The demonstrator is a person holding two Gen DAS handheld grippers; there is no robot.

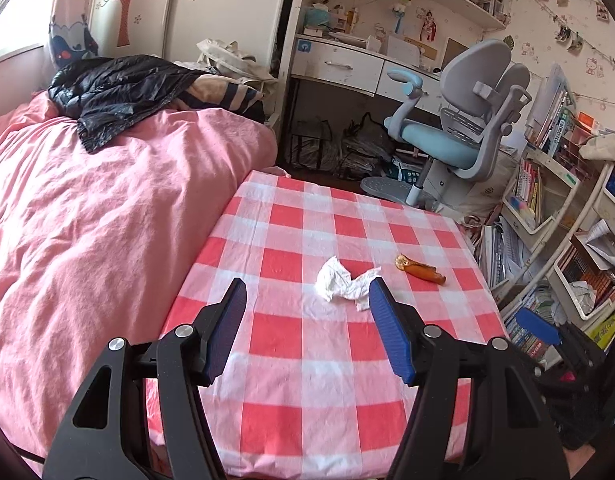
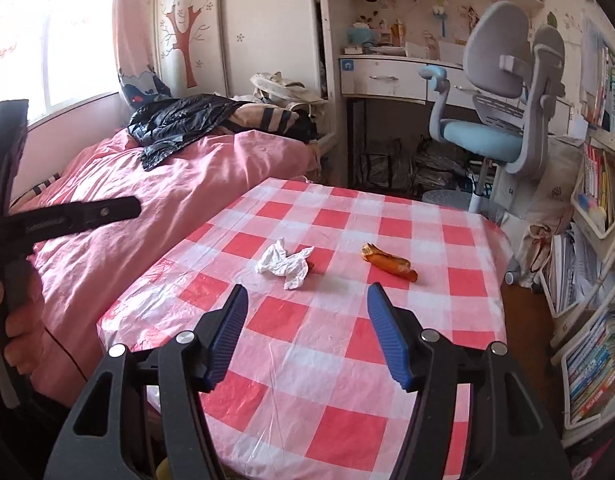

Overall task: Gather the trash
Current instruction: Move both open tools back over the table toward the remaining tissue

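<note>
A crumpled white tissue (image 1: pixel 345 283) lies on the red-and-white checked table (image 1: pixel 307 360); it also shows in the right wrist view (image 2: pixel 286 265). An orange-brown wrapper (image 1: pixel 421 269) lies to its right, also seen in the right wrist view (image 2: pixel 389 266). My left gripper (image 1: pixel 307 292) is open and empty, just short of the tissue. My right gripper (image 2: pixel 307 300) is open and empty, nearer the table's front, short of both items. The right gripper's blue pad shows at the right edge of the left wrist view (image 1: pixel 537 326).
A bed with a pink quilt (image 1: pixel 107 220) and a black jacket (image 1: pixel 119 96) runs along the table's left side. A blue-grey desk chair (image 1: pixel 459 132) stands beyond the far edge. Shelves of books (image 1: pixel 567 260) crowd the right.
</note>
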